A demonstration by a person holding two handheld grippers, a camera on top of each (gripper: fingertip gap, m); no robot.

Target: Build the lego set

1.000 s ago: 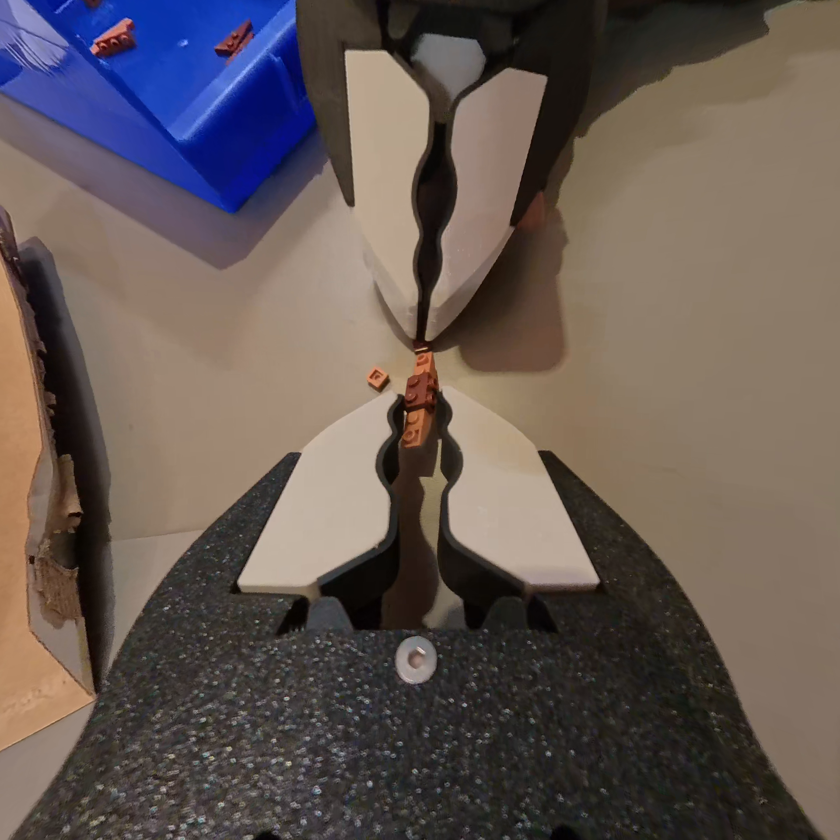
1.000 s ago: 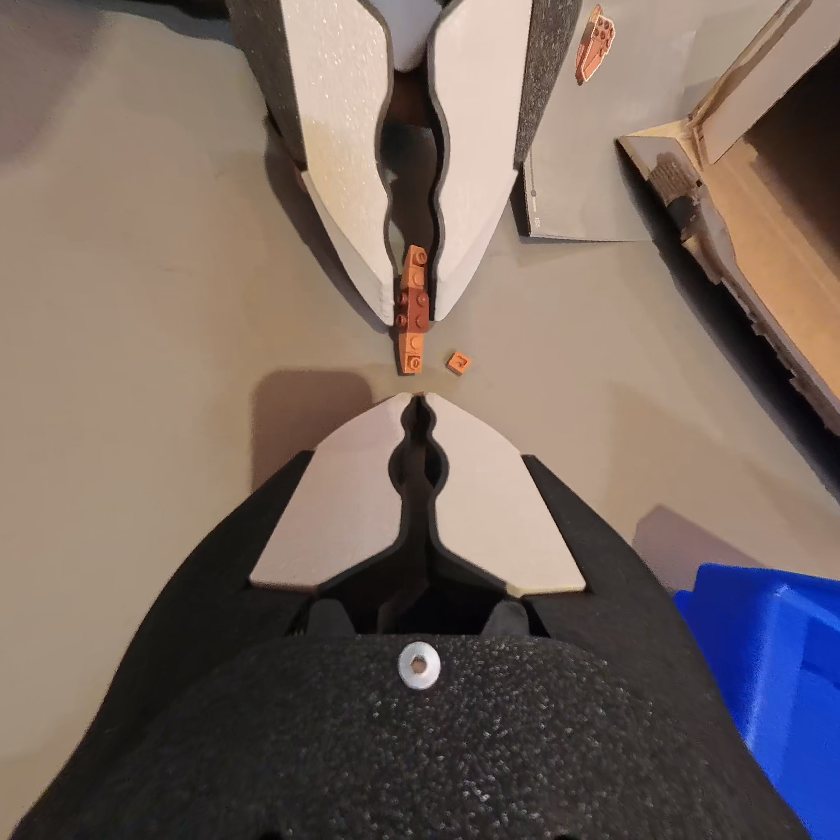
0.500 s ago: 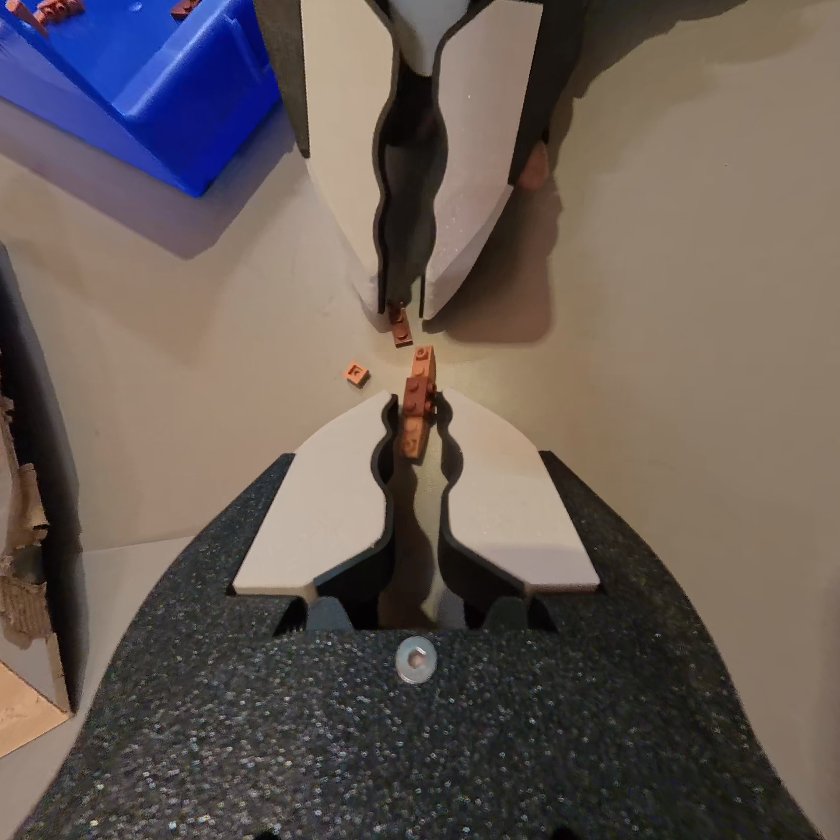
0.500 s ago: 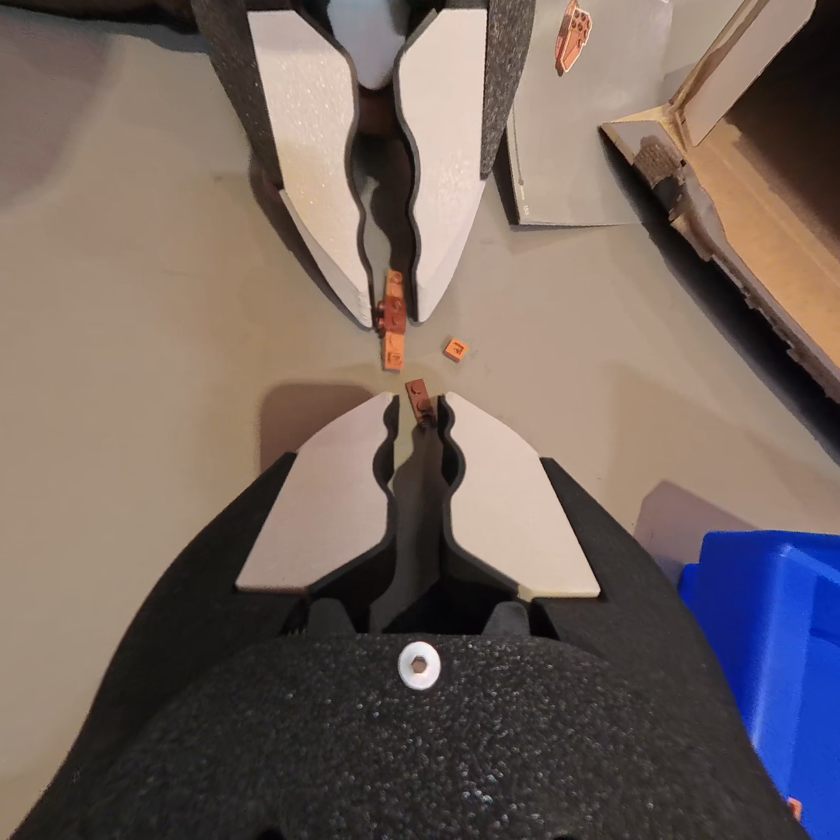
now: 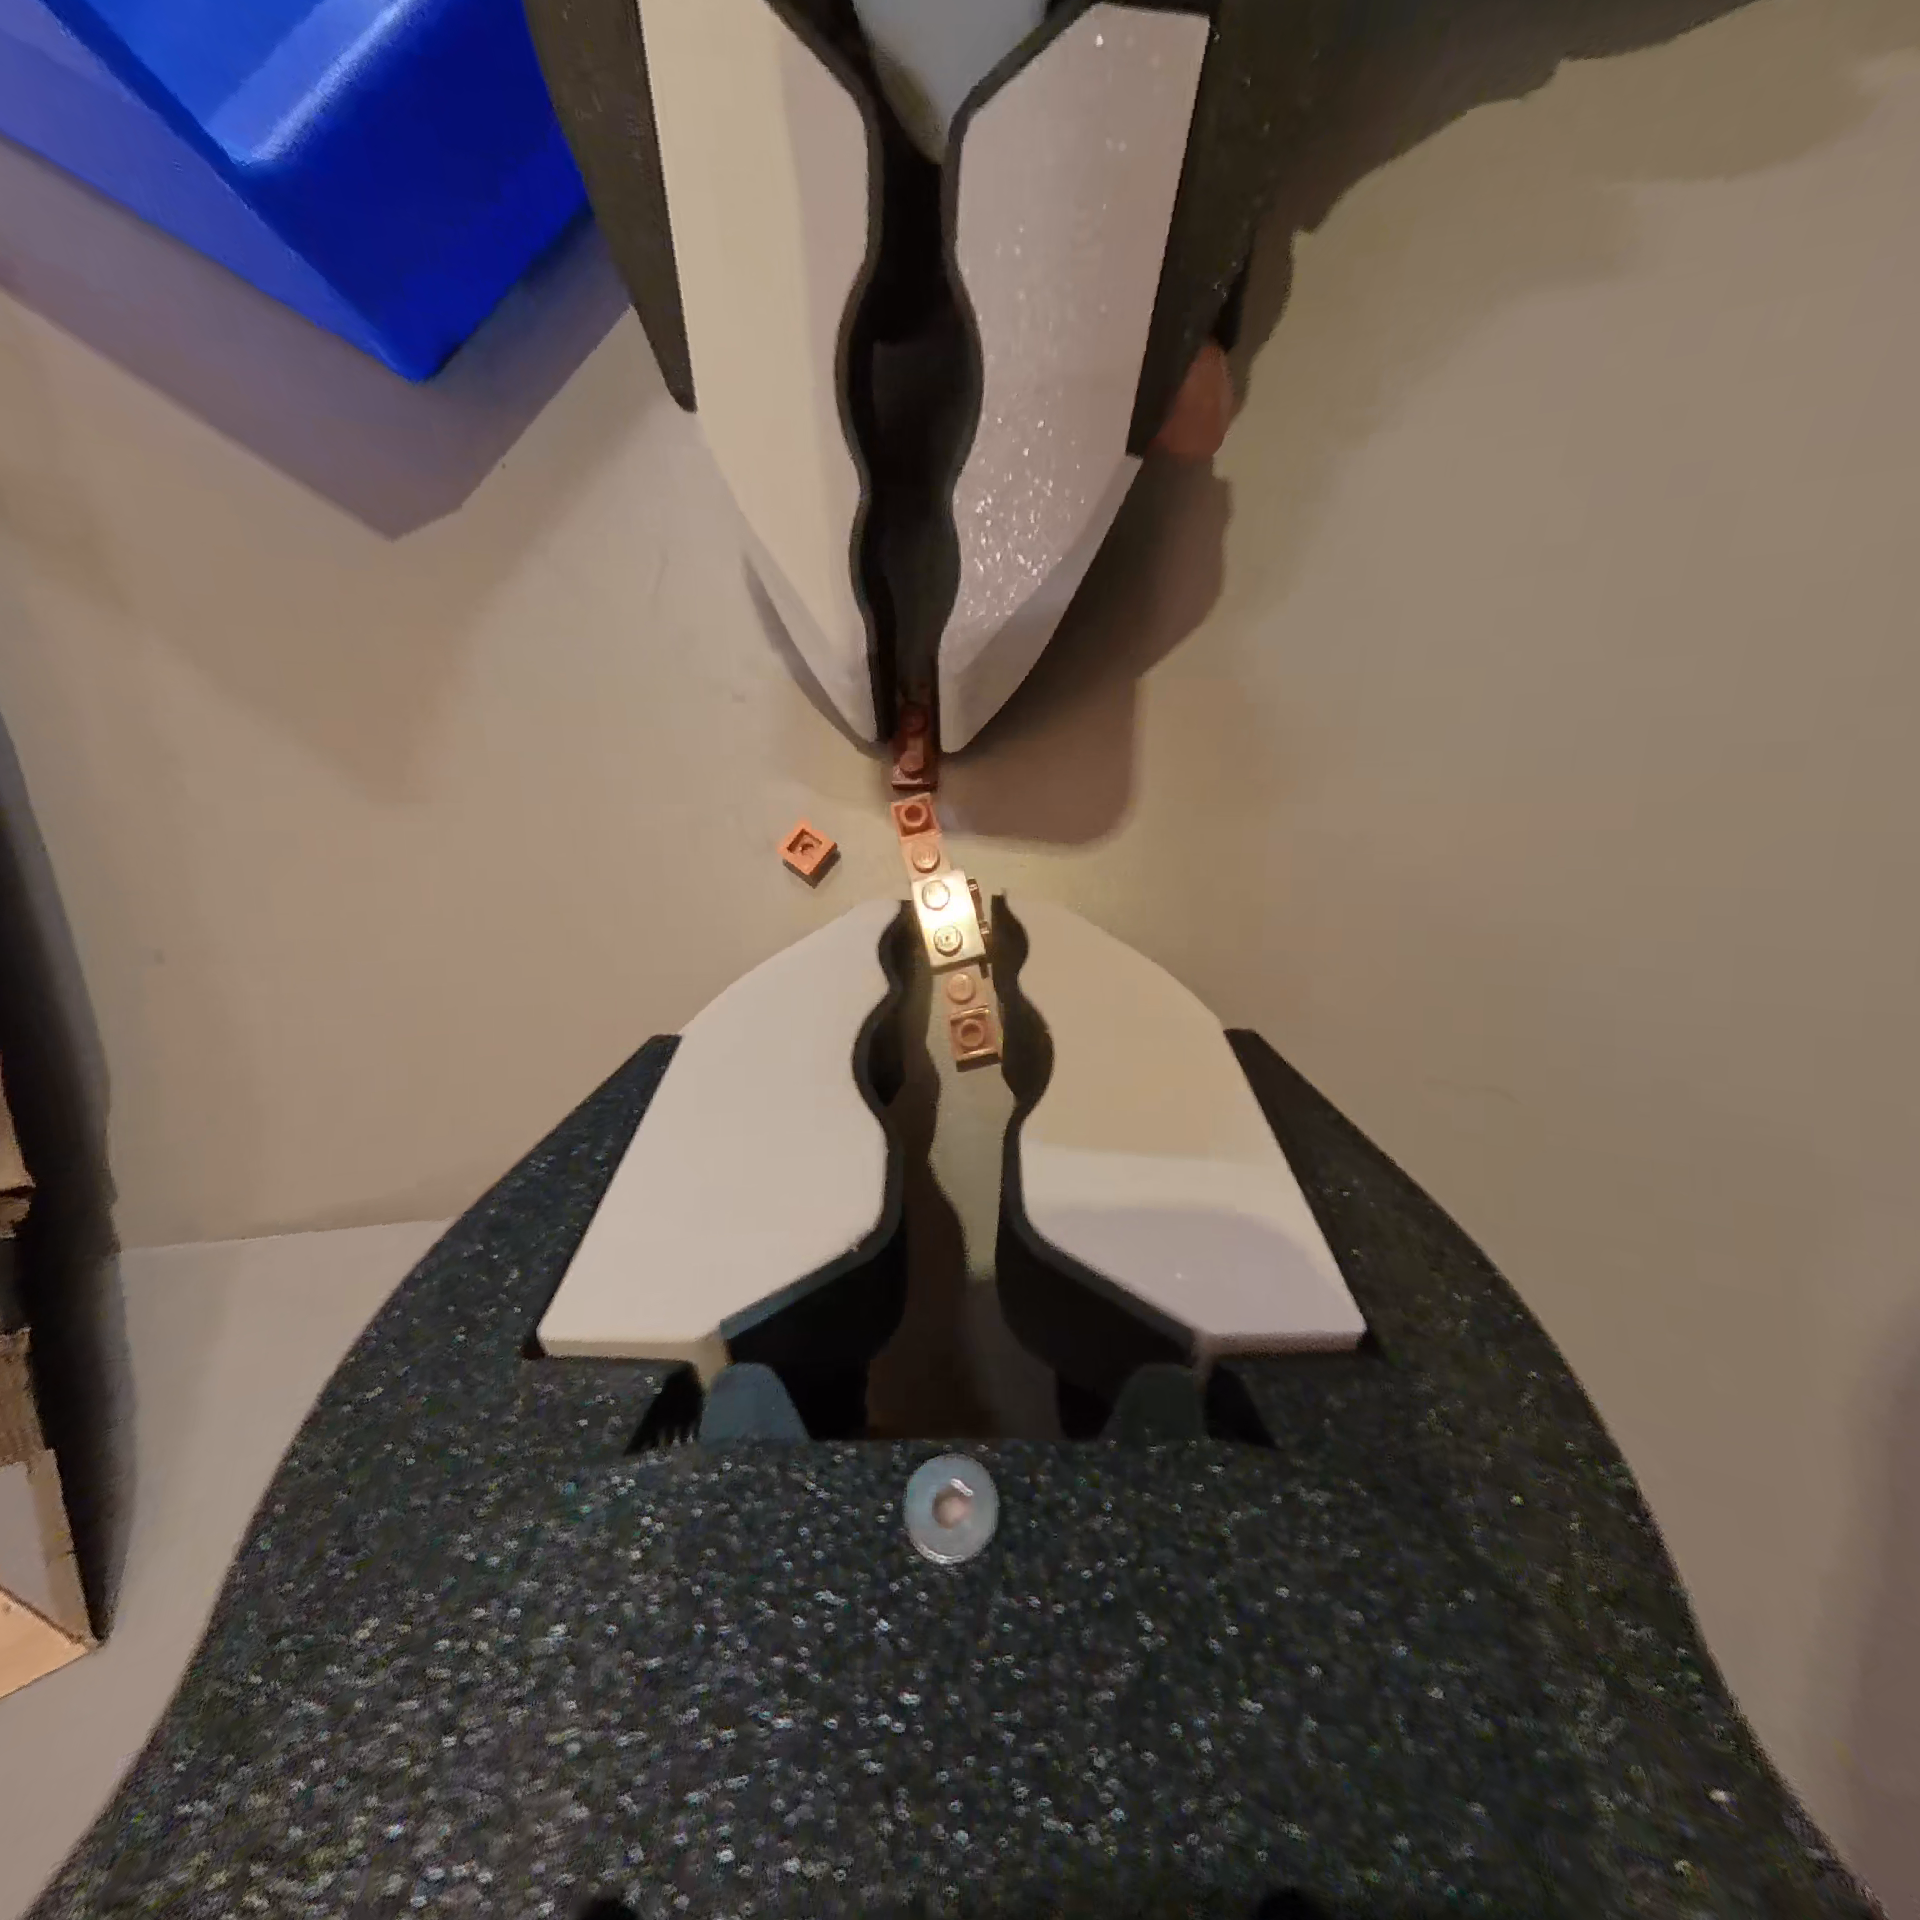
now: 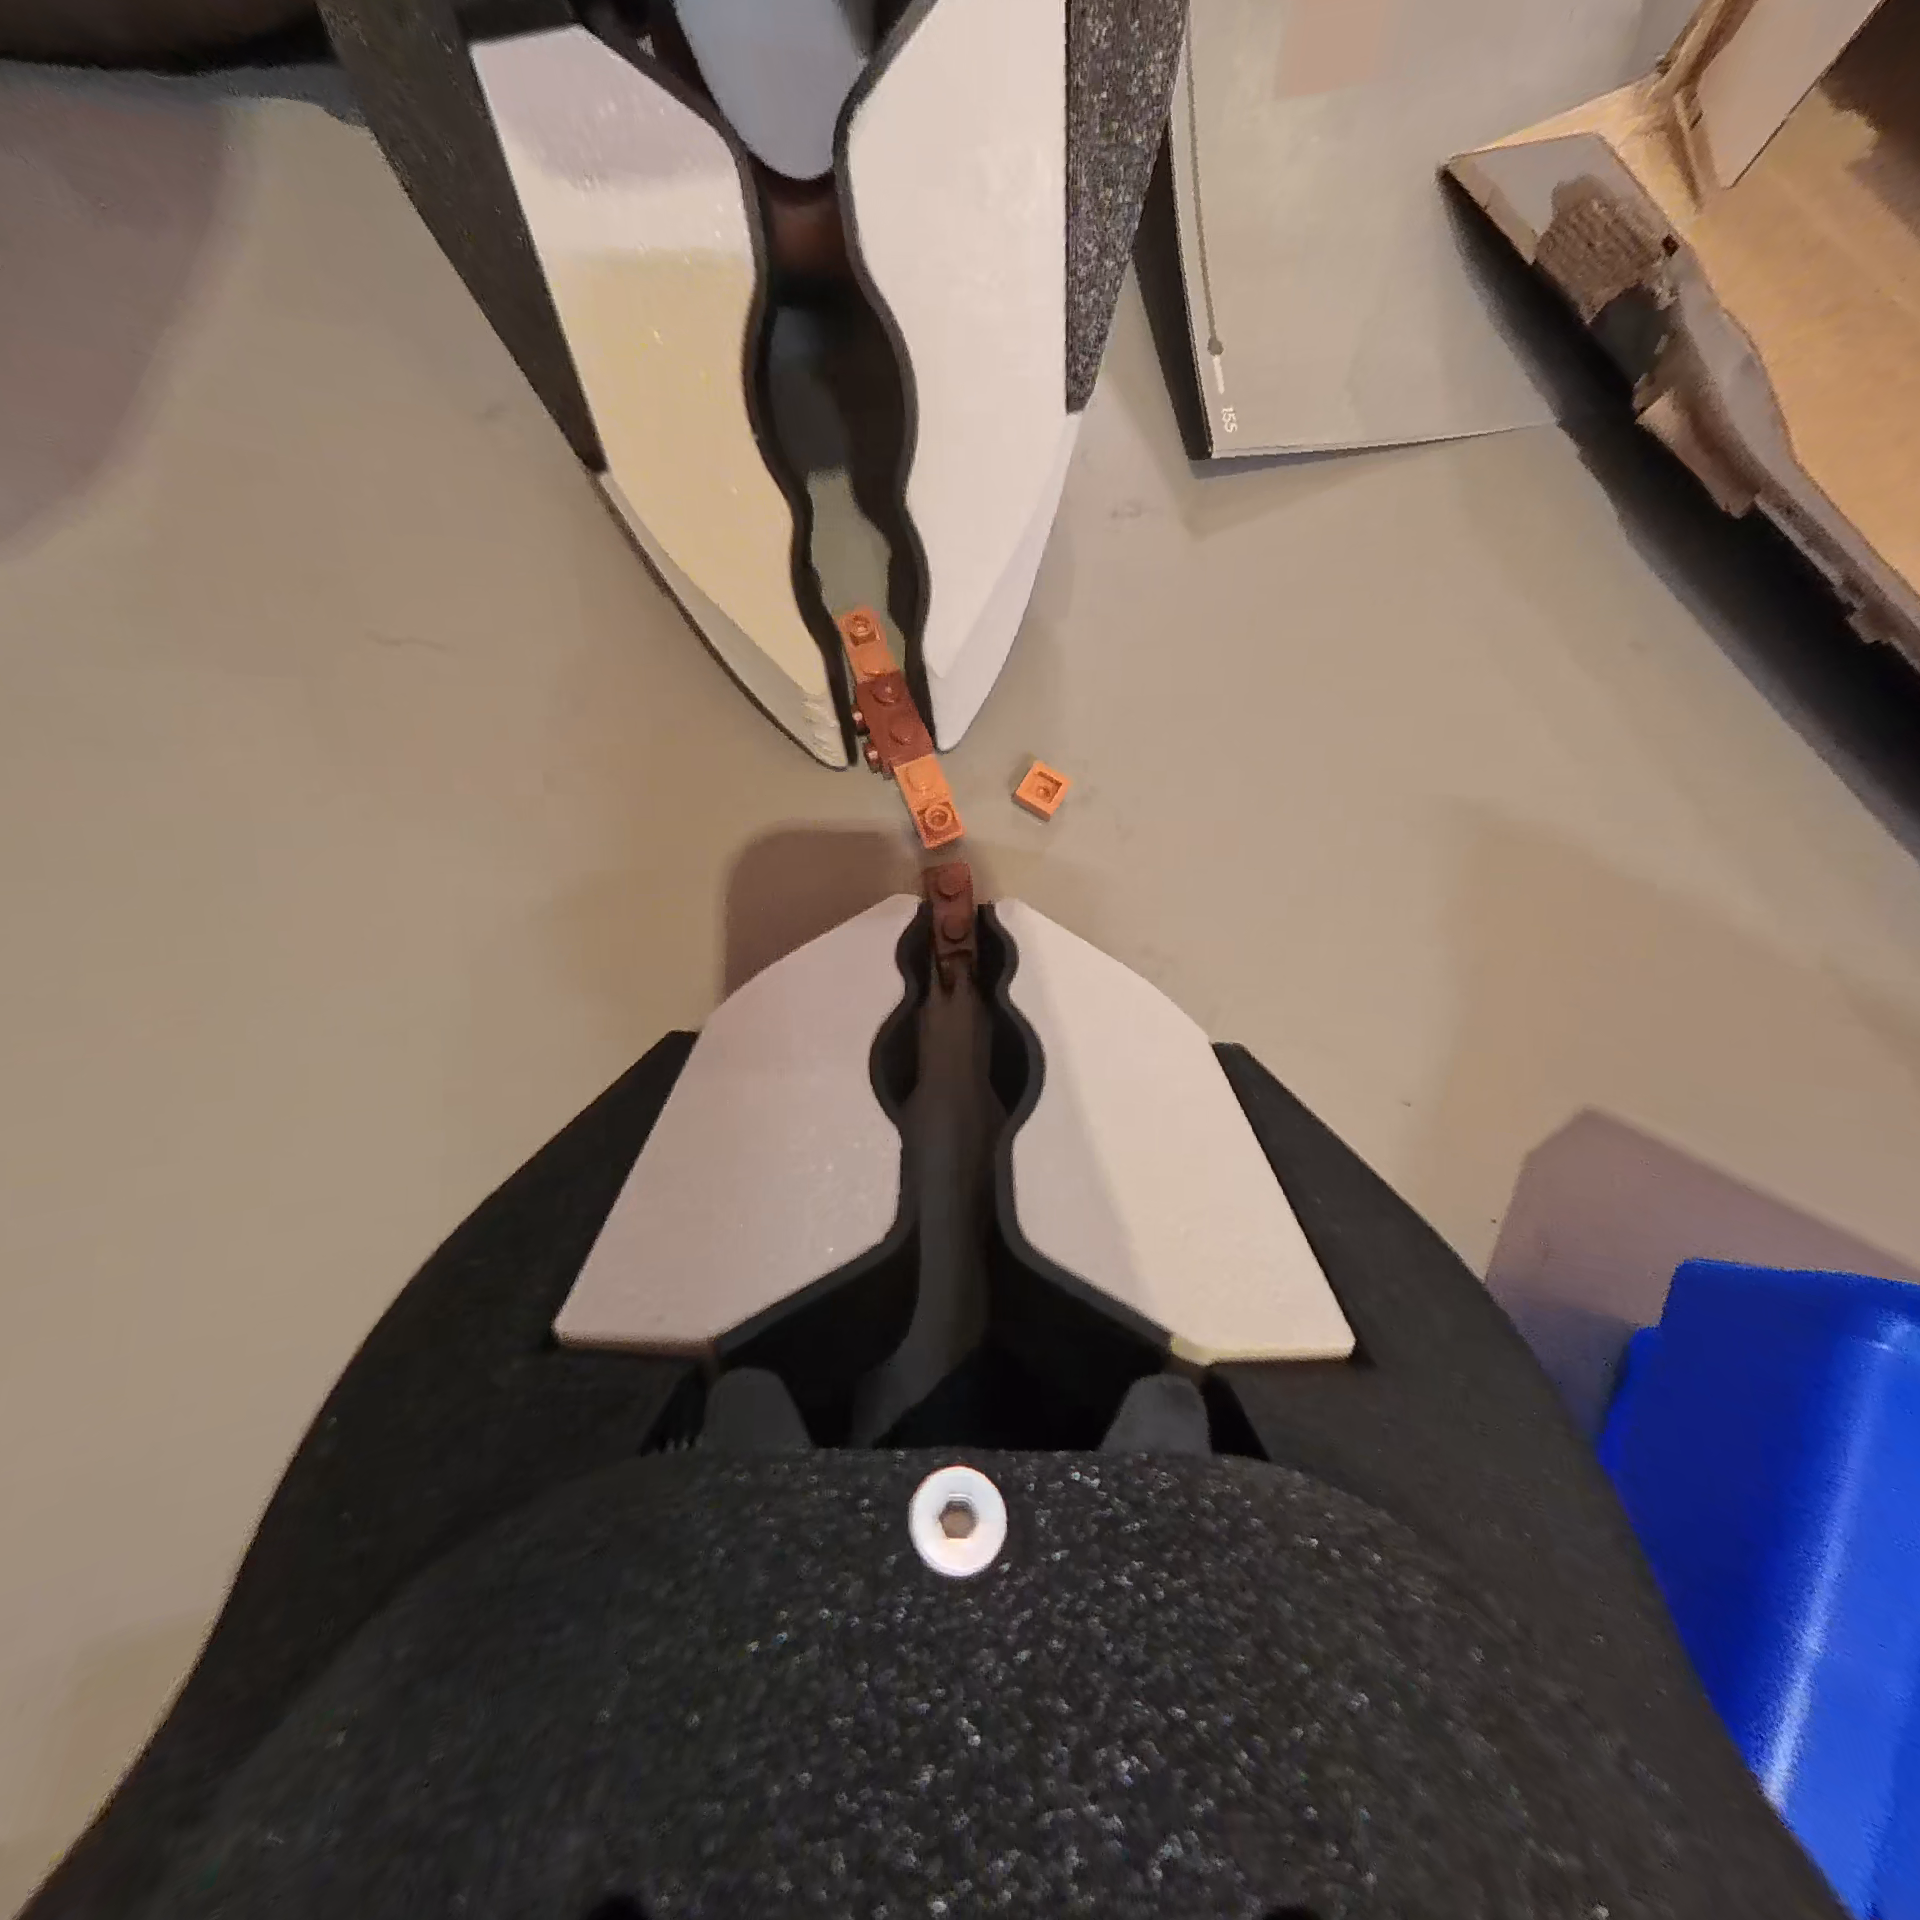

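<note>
My left gripper [image 5: 940, 914] is shut on a small lego assembly [image 5: 945, 925]: a long orange plate with a brown side-stud brick on its middle, studs facing up. In the right wrist view the same assembly [image 6: 891, 727] sits between the left gripper's fingertips [image 6: 883, 738], low over the table. My right gripper [image 6: 954, 909] is shut on a small dark brown plate [image 6: 951, 914], tip to tip with the left gripper. The brown plate [image 5: 912, 753] nearly touches the orange plate's far end. In the left wrist view the right gripper [image 5: 912, 727] is opposite mine.
A loose orange single-stud plate [image 5: 808, 852] lies on the beige table beside the assembly; it also shows in the right wrist view [image 6: 1041, 792]. A blue bin [image 5: 312, 156] is at the back left. A grey booklet [image 6: 1330, 260] and a torn cardboard box [image 6: 1766, 260] lie beyond.
The right gripper opened over a brown plate on the table and has closed on it. The left gripper loosened and closed again; the assembly now shows its studs upward. The two grippers have drawn closer.
</note>
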